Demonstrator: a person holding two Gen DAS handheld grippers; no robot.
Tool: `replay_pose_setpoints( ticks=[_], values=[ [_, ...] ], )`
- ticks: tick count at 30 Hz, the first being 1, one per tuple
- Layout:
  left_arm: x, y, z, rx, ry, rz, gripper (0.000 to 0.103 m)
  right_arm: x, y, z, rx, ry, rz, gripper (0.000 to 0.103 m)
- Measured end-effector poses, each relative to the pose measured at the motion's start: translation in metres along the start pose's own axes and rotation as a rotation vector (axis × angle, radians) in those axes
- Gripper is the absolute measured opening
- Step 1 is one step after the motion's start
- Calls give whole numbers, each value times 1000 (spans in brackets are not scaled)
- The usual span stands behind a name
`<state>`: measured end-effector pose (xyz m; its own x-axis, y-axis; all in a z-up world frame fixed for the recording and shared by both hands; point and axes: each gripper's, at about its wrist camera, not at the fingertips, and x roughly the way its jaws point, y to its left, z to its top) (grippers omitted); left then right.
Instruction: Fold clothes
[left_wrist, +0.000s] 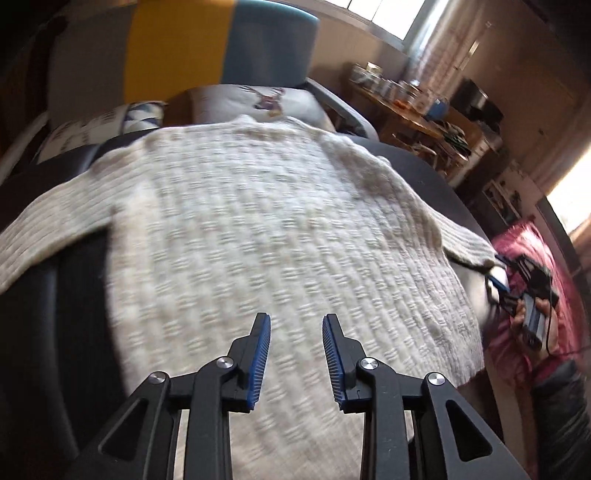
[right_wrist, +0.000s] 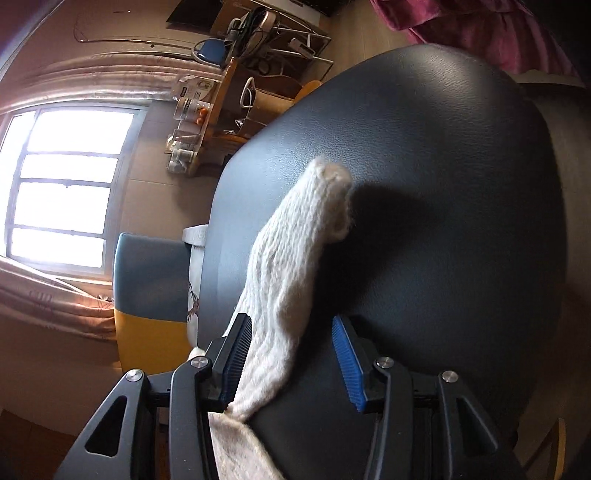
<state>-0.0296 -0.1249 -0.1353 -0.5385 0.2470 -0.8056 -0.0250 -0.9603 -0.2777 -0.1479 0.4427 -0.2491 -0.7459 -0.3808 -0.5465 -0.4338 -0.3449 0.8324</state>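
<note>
Cream knit sweater (left_wrist: 258, 221) lies spread flat, front or back up (cannot tell which), across a dark padded surface (right_wrist: 424, 147). All places below are taken from the sweater.

Left gripper (left_wrist: 296, 354) hovers over the body panel near the hem end, jaws parted to a middling gap, nothing between them. Picture is motion-blurred, so height above the knit is unclear.

Right gripper (right_wrist: 291, 354) sits at the far-right sleeve (right_wrist: 295, 258). Jaws wide. The sleeve runs up between them, lying against the left pad (right_wrist: 236, 362) and apart from the blue right pad (right_wrist: 347, 362). Not clamped. The cuff (right_wrist: 332, 199) rests on the dark surface beyond the fingertips.

Likely step: take the sleeve and fold it across the body.

Doing it well, my judgement:
- Close fully on the sleeve before lifting; chunky knit is thick and springy, so a shallow bite may slip.
- Grip both layers of the sleeve, nearer the cuff, so the end does not trail.
- Carry it low and level over the body panel; the loose weave stretches under its own weight.
- Use the left gripper to press the body down near the shoulder line, so the whole sweater does not drag on the slick surface.
</note>
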Motion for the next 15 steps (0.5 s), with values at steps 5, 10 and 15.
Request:
replay_pose_setpoints(
  ticks=[5,10,15],
  values=[
    [46,-29,8,77,50,9,31,21,24,7,-110,11,-106,25],
    [84,-30,-1,103,123,63,31,39,66,13,-365,41,-243,8],
    [79,-25,-6,114,108,48,32,-7,139,7,-715,-97,-265,8]
  ],
)
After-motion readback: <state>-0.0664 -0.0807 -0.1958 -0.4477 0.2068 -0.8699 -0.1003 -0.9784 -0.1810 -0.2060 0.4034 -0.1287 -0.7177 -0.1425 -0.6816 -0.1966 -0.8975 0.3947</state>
